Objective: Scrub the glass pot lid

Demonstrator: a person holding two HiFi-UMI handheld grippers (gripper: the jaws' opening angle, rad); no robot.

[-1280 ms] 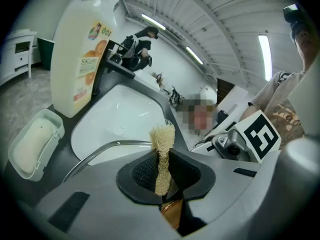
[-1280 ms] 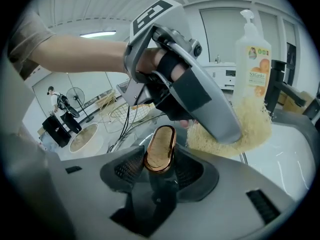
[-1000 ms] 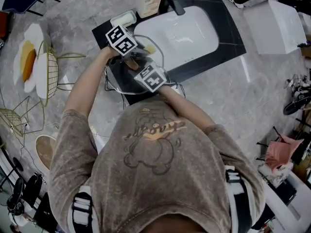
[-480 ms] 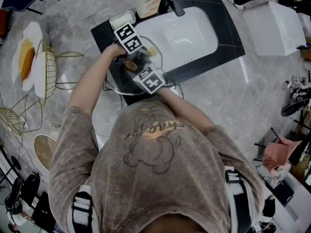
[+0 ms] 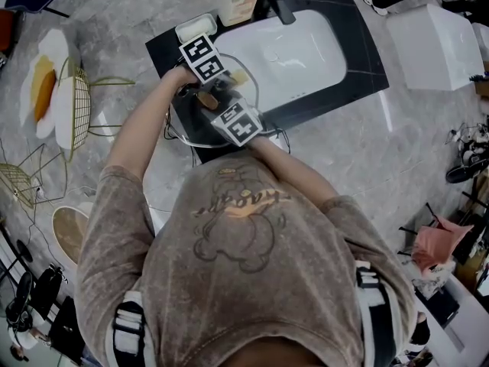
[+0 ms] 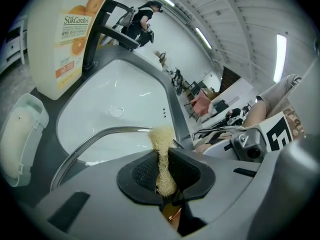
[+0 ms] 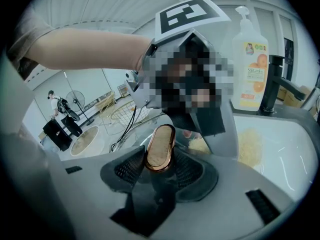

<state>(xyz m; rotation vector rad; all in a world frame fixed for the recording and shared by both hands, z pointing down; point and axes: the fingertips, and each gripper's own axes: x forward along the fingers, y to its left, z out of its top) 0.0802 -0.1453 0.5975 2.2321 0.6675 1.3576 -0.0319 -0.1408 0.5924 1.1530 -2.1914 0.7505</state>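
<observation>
Glass, and only one piece of it: the pot lid (image 5: pixel 189 125) lies at the near edge of the dark worktop (image 5: pixel 359 52), just in front of the one white sink (image 5: pixel 298 48), its metal rim curving across the left gripper view; it carries one copper-brown knob (image 7: pixel 160 148). Two tongs meet over it; the right tongs (image 7: pixel 159 164) are clamped on the knob, pads pressing on both its sides; the left tongs (image 6: pixel 162 171) are closed on one strip of pale loofah (image 6: pixel 161 159), whose frayed end stands up past the tips beside the rim (whether it touches the glass cannot be told). Each gripper's marker cube and the person's forearms cover much of the lid from above. Behind the sink stand one black tap (image 6: pixel 107 21) and one soap bottle (image 6: pixel 62 39) with an orange label; one white tray (image 5: pixel 195 27) sits at the worktop's left corner. On the floor to the left stand gold wire baskets (image 5: pixel 76 113); a white box (image 5: pixel 432 40) is at the right.
</observation>
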